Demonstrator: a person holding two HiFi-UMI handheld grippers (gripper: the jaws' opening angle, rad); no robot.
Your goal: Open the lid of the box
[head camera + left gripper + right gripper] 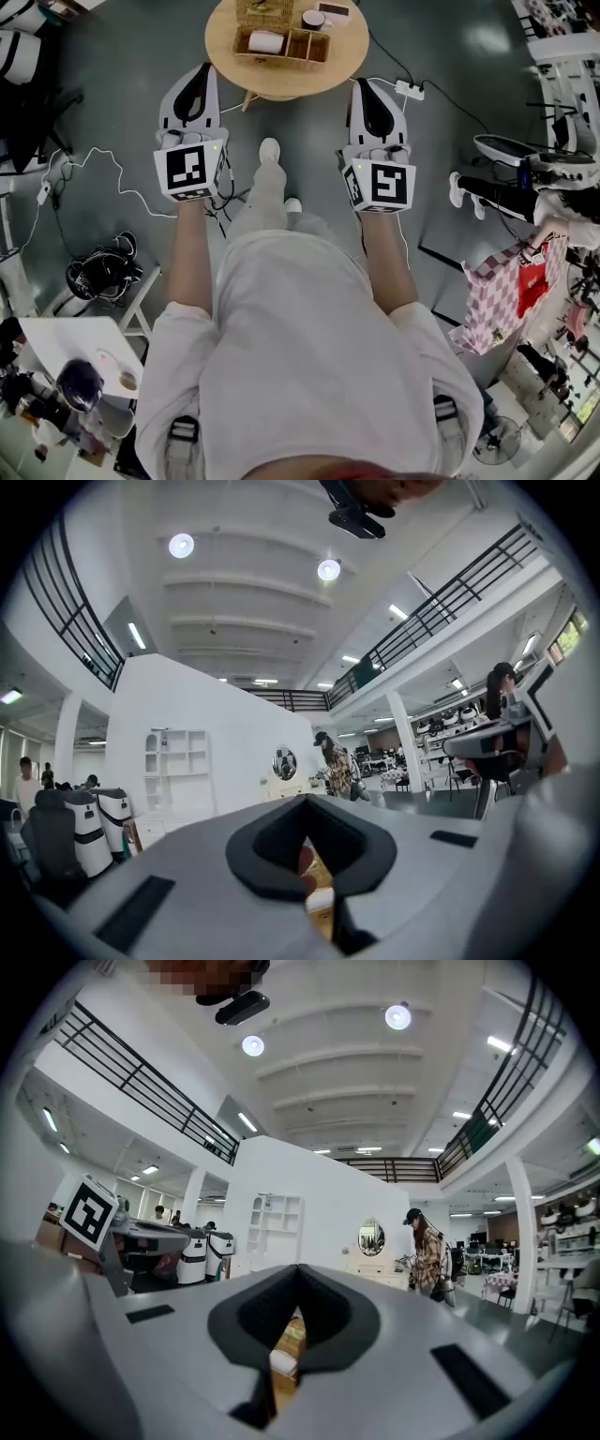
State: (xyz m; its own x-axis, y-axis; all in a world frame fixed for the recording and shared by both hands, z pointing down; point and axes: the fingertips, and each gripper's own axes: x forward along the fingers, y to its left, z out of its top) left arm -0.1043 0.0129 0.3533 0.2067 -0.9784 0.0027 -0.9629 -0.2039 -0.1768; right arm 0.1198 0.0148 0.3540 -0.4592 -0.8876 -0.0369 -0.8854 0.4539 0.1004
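Left gripper [199,75] was held level with its jaws pressed together and nothing clamped; in the left gripper view only a thin slit showed between them, with tan wicker behind it. It pointed toward the round table [347,61], tip just short of the near-left rim. The box [281,37], woven, sat mid-table ahead of both grippers and between their lines, so up and to the right of the left tip. Its long axis ran across the view, roughly square to the way both grippers pointed. Compartments were visible with a white roll [265,41] in one; a woven panel lay at the far side, but I couldn't tell if that was the lid. A dark jar [313,19] stood just beyond the box. Right gripper [373,89] was also level with its jaws together, empty, near the table's right rim, with the box up and to the left. The left tip looked slightly nearer to the box. The next move probably needs both to go forward and inward.
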